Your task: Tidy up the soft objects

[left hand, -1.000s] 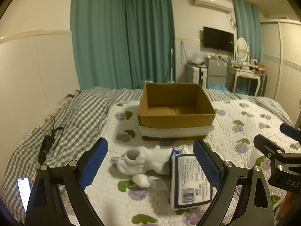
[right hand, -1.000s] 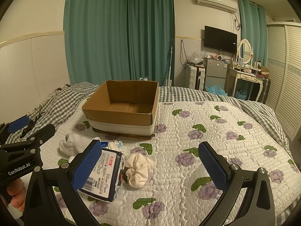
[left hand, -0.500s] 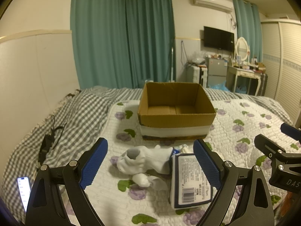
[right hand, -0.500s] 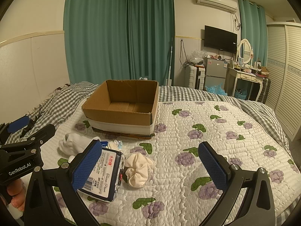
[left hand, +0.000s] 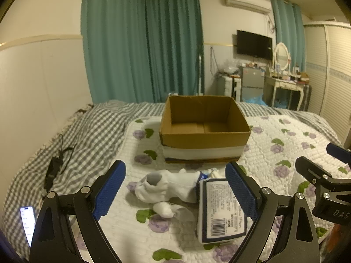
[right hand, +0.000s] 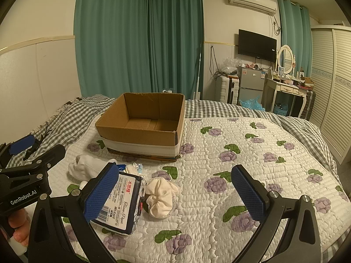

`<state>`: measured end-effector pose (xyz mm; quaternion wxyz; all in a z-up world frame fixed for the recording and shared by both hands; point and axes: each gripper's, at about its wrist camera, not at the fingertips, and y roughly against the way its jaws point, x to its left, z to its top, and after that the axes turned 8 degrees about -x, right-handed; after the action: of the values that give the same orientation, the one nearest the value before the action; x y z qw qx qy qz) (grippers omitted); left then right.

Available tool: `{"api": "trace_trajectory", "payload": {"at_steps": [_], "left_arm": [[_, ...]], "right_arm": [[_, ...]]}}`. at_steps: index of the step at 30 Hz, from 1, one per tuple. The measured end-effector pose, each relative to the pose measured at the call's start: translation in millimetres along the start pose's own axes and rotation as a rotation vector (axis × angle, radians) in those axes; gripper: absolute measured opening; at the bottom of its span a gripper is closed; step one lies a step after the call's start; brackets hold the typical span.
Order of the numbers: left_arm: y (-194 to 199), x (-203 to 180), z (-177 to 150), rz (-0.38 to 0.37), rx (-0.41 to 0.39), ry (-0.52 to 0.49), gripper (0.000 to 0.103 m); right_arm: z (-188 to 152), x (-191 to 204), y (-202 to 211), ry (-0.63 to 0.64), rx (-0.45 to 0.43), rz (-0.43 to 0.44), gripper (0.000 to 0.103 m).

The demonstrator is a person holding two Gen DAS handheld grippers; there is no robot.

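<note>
An open, empty cardboard box [left hand: 204, 129] [right hand: 142, 125] stands on the quilted bed. In front of it lie a white sock bundle [left hand: 164, 186] [right hand: 87, 168], a tissue paper pack [left hand: 221, 208] [right hand: 122, 203], a small blue-and-white item [right hand: 133, 167] and a cream cloth bundle [right hand: 161, 197]. My left gripper [left hand: 175, 190] is open and empty, hovering over the sock and pack. My right gripper [right hand: 173, 192] is open and empty above the cream bundle. Each gripper shows at the edge of the other's view.
A floral quilt [right hand: 252, 164] covers the bed over a checked sheet [left hand: 92, 131]. A lit phone [left hand: 27, 221] and a black cable [left hand: 54, 166] lie at the left. A wall stands to the left; a fridge, dresser and wardrobe stand beyond the bed.
</note>
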<state>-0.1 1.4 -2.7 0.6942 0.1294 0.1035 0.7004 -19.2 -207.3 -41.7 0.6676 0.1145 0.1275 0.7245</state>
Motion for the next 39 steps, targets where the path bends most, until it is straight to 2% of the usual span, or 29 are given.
{"api": "trace_trajectory", "payload": {"at_steps": [13,18,21,24,26,32,36,39], "left_arm": [[7.3,-1.8,-8.5,-0.008,0.0,-0.001,0.094],[15.3,-10.3,0.1,-0.023,-0.008,-0.008,0.094],[18.1,-14.2,3.0,-0.039,-0.005,-0.004,0.094],[16.4,-19.0,1.2,-0.037,0.01,-0.003,0.094],[12.2,-21.5,-2.7,-0.035,0.036,0.004,0.094],[-8.0,-28.7,-25.4,-0.037,0.15,0.04,0.094],[-32.5,-42.6,-55.7,-0.044,0.266,-0.002,0.094],[-44.9,-49.0,-74.8,-0.104,0.357,0.039,0.094]], "right_arm": [[-7.7,-8.0,5.8,0.018,-0.005,-0.002,0.103],[8.9,-8.7,12.1,0.056,0.004,-0.008,0.103],[17.5,-9.5,15.1,0.095,0.011,0.01,0.103],[20.1,-11.0,7.3,0.136,0.064,0.074,0.103],[17.7,-12.8,-2.8,0.167,0.12,0.116,0.103],[8.4,-20.6,-44.5,0.255,0.247,0.172,0.103],[-5.5,-22.8,-75.1,0.359,0.282,0.139,0.103],[-19.6,-24.2,-92.2,0.405,0.319,0.155,0.103]]}}
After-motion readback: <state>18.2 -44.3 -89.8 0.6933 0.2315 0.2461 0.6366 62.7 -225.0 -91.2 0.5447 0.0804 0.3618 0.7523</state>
